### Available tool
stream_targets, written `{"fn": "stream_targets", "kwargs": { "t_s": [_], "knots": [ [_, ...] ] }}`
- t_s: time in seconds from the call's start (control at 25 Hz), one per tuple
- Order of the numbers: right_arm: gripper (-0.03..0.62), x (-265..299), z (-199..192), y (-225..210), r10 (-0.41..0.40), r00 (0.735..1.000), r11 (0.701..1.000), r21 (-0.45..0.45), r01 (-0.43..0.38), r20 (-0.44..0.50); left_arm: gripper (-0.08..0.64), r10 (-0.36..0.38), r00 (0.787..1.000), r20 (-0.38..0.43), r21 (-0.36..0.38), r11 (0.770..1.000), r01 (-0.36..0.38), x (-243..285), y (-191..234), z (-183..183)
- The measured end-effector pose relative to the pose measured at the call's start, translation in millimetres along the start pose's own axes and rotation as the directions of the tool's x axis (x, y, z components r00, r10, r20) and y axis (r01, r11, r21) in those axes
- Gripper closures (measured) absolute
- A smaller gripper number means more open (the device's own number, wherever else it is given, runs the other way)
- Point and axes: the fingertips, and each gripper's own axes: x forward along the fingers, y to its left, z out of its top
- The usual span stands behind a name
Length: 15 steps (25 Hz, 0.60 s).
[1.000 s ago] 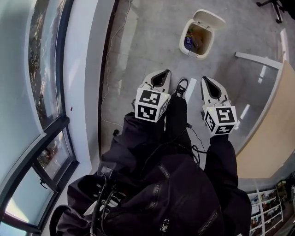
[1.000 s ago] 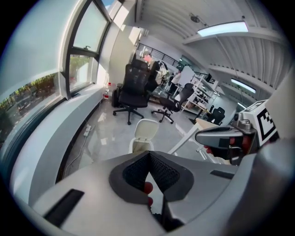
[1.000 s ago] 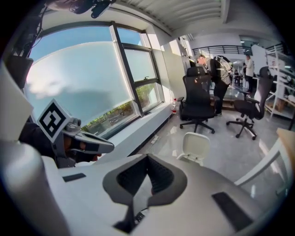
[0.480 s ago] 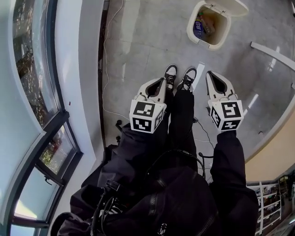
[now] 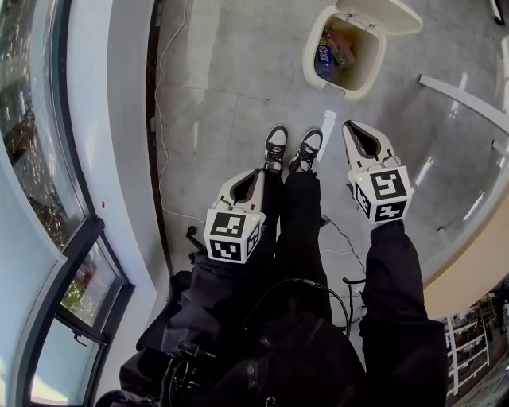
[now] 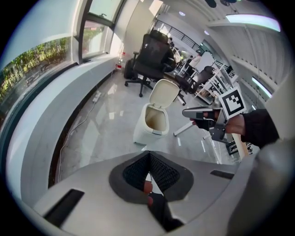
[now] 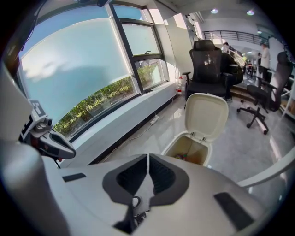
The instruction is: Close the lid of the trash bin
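- White plastic ahead: spotting the trash bin (image 5: pixel 308 70) standing on the grey floor (image 5: pixel 231 95), just beyond the shoes (image 5: pixel 276 147) and well apart from both tools.
- Finding its lid (image 5: pixel 380 16) hinged up and back at the far edge, leaving the rubbish inside exposed.
- Holding the left hand-held gripper (image 5: pixel 257 175) clenched on nothing, low beside the legs.
- Holding the right hand-held gripper (image 5: pixel 355 129) likewise pinched together and empty, nearer the bin and pointing toward it.
- Judging the step as the approach, with no contact on the lid yet.
- Suggesting the right one for the job, being closer: reaching over the opening, getting behind the top edge of the raised lid, then pushing it forward and down.
- Keeping the jaws together for the push, needing no grasp.
- Following the hinge arc rather than pressing straight down, to avoid tipping or sliding a probably light bin on a smooth floor.
- Easing off near the rim, then pressing until seating flush.
- Reading no brand on bin or lid.
- Finding only black-and-white square markers on the gripper cubes, no letters.
- Noticing a blue packet (image 5: pixel 321 57) inside, its print too small for reading.
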Motion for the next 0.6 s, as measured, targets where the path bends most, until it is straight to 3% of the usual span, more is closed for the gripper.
{"fn": "stream_targets", "kwargs": {
  "t_s": [0.32,0.6],
  "knots": [
    [0.586,4.8,61.5,-68.9,-0.048,0.998,0.996,-0.078,0.052,0.041,0.565,-0.022,1.0,0.008,-0.032,0.999,0.022,4.1,-7.2,7.9],
    [0.563,10.2,122.6,-125.8,-0.103,0.992,0.969,-0.219,0.117,0.077,0.565,-0.032,0.999,0.003,-0.046,0.998,0.032,8.8,-9.4,6.4]
  ]
}}
